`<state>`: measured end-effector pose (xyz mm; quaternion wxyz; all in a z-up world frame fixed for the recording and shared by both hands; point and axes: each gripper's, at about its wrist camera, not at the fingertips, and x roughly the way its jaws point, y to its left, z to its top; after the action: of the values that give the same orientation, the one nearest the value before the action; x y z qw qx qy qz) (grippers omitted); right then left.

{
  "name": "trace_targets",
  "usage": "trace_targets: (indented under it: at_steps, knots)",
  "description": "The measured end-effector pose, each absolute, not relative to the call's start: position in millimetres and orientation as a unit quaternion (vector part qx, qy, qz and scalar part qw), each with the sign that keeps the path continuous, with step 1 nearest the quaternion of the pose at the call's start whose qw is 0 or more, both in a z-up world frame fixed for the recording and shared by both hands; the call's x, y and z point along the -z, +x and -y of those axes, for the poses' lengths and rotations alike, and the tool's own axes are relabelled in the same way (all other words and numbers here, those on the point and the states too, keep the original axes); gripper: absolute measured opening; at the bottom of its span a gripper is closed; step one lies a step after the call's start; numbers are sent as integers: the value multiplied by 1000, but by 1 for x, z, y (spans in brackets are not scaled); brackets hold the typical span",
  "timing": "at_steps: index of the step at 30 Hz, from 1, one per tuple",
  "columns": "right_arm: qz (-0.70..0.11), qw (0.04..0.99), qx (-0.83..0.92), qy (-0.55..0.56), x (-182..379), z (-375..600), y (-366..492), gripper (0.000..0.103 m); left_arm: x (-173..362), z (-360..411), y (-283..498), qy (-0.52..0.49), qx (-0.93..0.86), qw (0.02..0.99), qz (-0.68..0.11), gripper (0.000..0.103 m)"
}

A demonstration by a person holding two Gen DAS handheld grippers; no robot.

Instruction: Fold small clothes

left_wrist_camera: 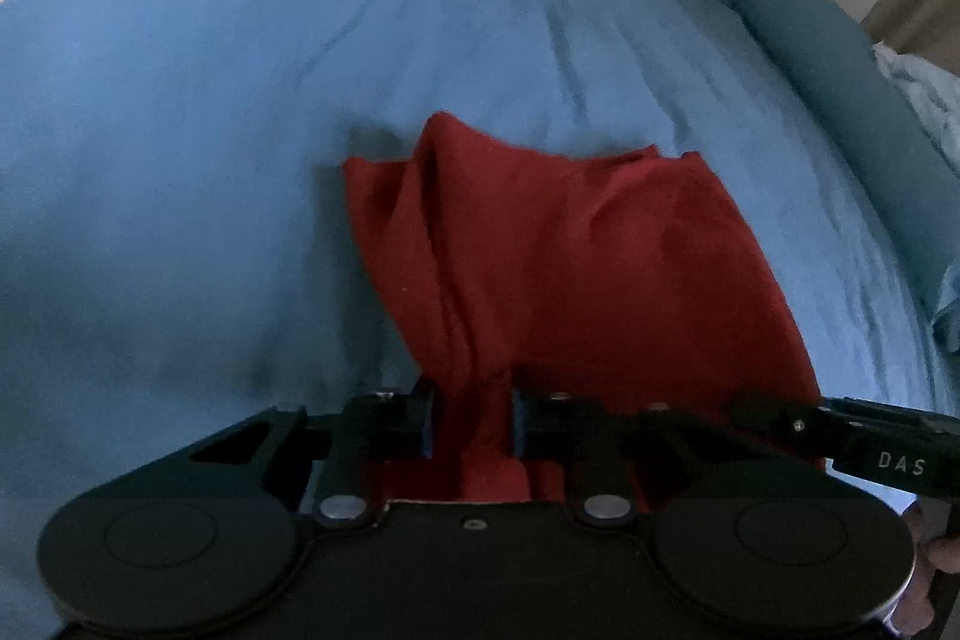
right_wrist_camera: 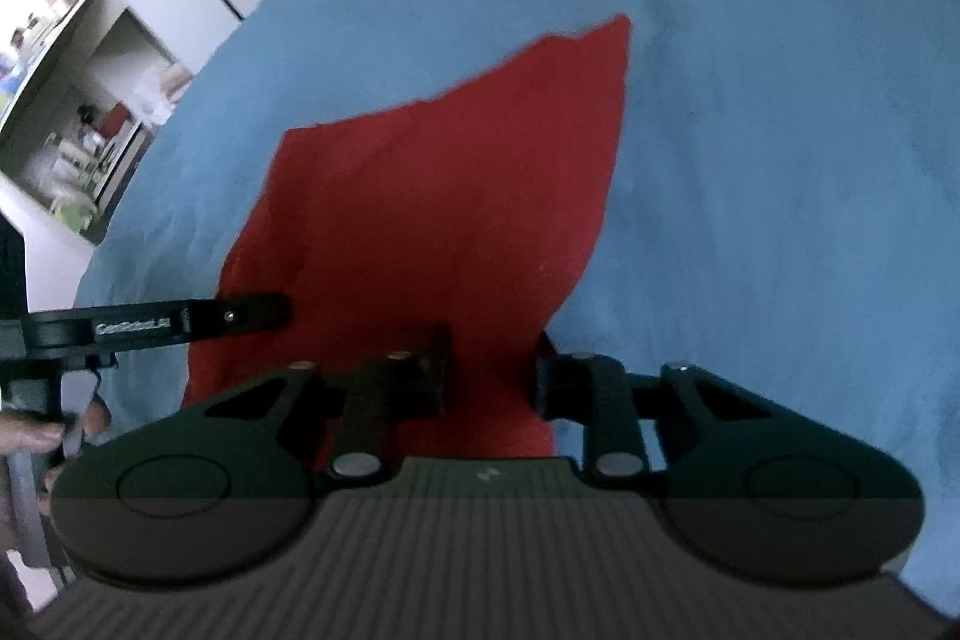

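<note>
red cloth (left_wrist_camera: 570,250) between both hand-held grippers

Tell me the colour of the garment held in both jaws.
Plain red, no pattern; the garment shows best in the right wrist view, against the blue bedsheet.

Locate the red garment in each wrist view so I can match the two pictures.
Left wrist: red garment fills centre and lower right, bunched between the left gripper fingers.
Right wrist: red garment fills centre-left, running down between the right gripper fingers.
Shared landmark: the blue bedspread beneath it.
</note>
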<state>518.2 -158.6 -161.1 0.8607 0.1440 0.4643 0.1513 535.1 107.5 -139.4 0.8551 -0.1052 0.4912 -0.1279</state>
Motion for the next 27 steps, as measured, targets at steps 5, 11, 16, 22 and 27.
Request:
trace_targets:
  at_steps: [5, 11, 16, 22, 27]
  knots:
    - [-438, 873, -173, 125, 122, 167, 498, 37, 106, -85, 505, -84, 164, 870, -458, 21]
    - [-432, 878, -163, 124, 86, 208, 439, 37, 79, -34, 436, -62, 198, 875, -438, 21]
    - [-447, 880, -128, 95, 90, 242, 371, 37, 103, 12, 380, -55, 195, 863, -463, 22]
    - [-491, 857, -59, 145, 163, 279, 330, 51, 138, 37, 356, -12, 139, 868, -476, 35]
    - [-480, 858, -60, 174, 165, 289, 328, 64, 132, 56, 357, 7, 123, 871, -476, 42]
